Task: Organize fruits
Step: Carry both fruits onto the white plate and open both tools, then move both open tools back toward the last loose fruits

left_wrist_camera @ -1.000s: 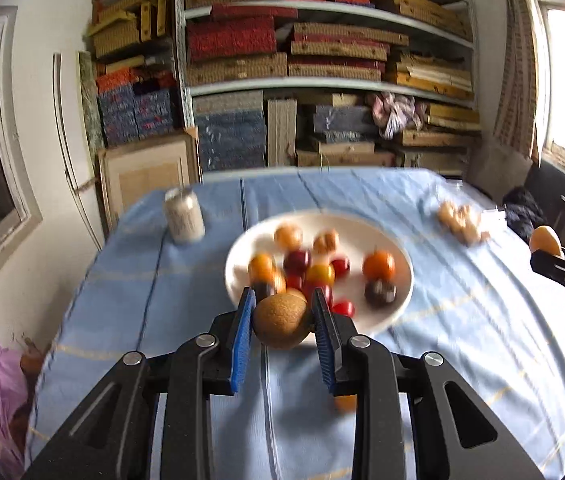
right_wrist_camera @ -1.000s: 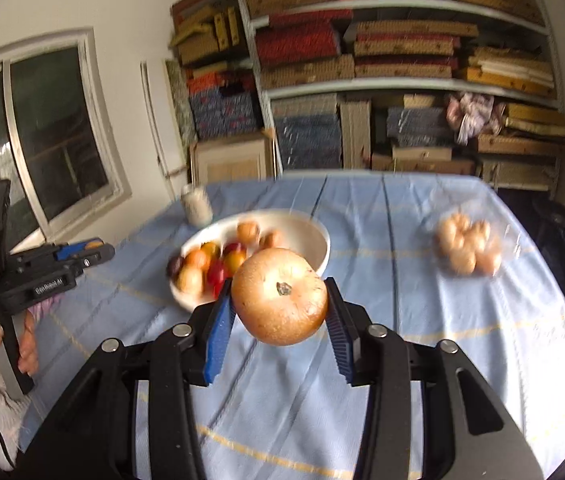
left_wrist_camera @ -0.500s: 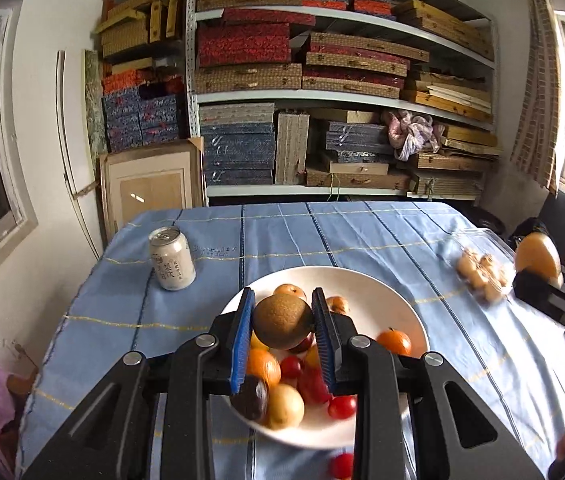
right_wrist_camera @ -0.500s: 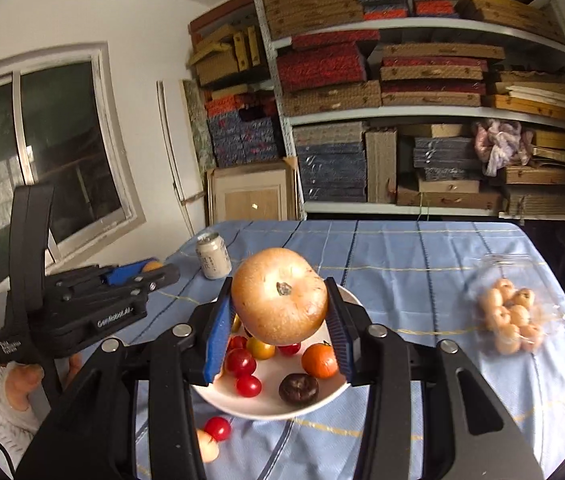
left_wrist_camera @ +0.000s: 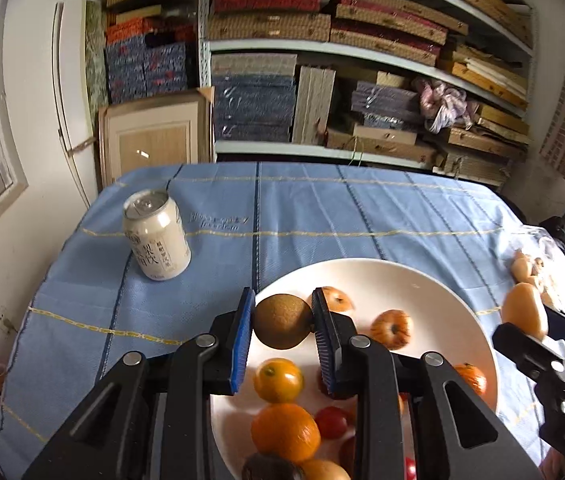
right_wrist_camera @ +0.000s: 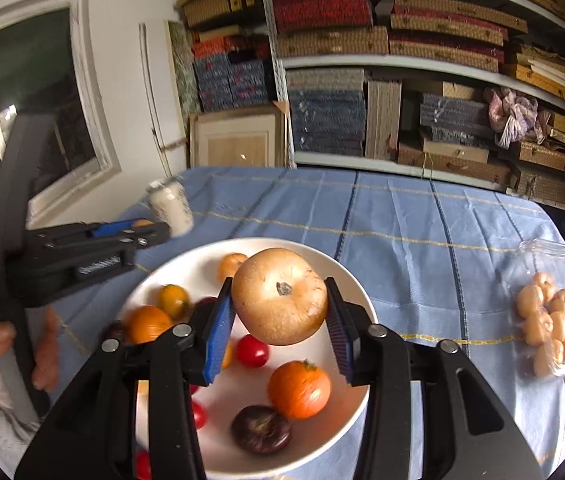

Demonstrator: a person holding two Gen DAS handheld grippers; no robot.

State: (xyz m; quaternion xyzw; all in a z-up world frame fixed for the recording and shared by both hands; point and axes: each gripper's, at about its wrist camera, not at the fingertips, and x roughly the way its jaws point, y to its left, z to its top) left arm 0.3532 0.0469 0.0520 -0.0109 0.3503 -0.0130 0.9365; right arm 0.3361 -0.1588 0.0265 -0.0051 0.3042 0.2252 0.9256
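My left gripper (left_wrist_camera: 282,322) is shut on a brown kiwi (left_wrist_camera: 281,322) and holds it over the left part of a white plate (left_wrist_camera: 422,280). The plate holds oranges (left_wrist_camera: 285,432), small apples (left_wrist_camera: 391,329) and cherry tomatoes (left_wrist_camera: 332,422). My right gripper (right_wrist_camera: 280,312) is shut on a large tan pear (right_wrist_camera: 280,294) above the same plate (right_wrist_camera: 346,280), over an orange (right_wrist_camera: 299,389), a dark plum (right_wrist_camera: 261,429) and a tomato (right_wrist_camera: 251,350). The right gripper with its pear also shows in the left wrist view (left_wrist_camera: 524,316), and the left gripper shows at the left of the right wrist view (right_wrist_camera: 82,248).
A cream drink can (left_wrist_camera: 157,236) stands on the blue tablecloth (left_wrist_camera: 322,208) left of the plate. A clear bag of small tan fruits (right_wrist_camera: 546,320) lies at the table's right side. Shelves stacked with boxes (left_wrist_camera: 322,80) stand behind the table.
Both grippers have moved forward and lower over the plate, each still holding its fruit. The plate now looks closer and larger in both views.
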